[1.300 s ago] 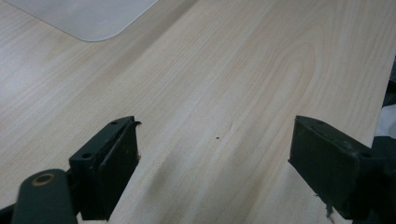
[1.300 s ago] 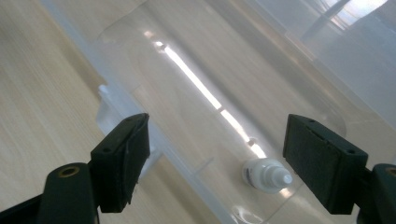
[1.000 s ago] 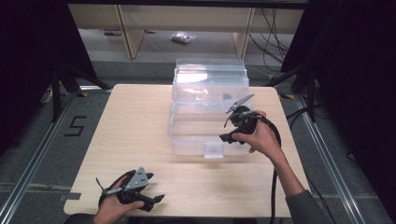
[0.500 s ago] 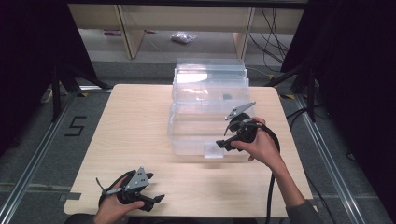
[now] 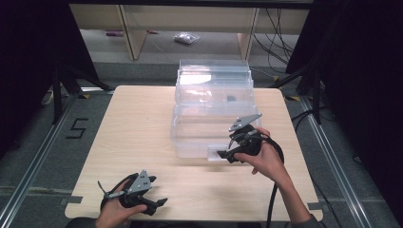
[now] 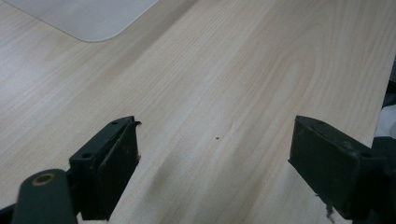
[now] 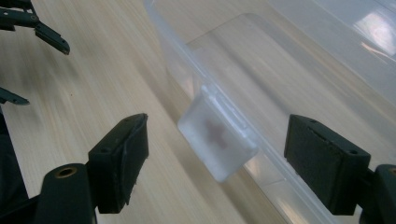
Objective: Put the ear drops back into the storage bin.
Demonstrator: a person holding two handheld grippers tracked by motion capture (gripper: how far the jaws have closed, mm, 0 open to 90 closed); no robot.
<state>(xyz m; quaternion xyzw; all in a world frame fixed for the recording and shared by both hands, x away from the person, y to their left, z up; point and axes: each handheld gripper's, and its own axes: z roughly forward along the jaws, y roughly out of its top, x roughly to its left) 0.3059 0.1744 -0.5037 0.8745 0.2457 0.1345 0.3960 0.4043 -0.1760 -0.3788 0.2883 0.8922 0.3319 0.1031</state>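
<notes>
A lidded storage box [image 5: 214, 114] stands on the worktop [image 5: 133, 137], at the middle of its far half. The box's latch tab [image 5: 216, 153] sits on its near edge. The right hand-held gripper [image 5: 227, 156] is just beside that tab, the tab between its parted jaws. The left hand-held gripper [image 5: 159, 204] lies at the worktop's near left corner, well apart from the box.

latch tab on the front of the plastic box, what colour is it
Frosted, see-through white latch tab with a faint reddish mark inside; the right gripper view shows it best.
</notes>
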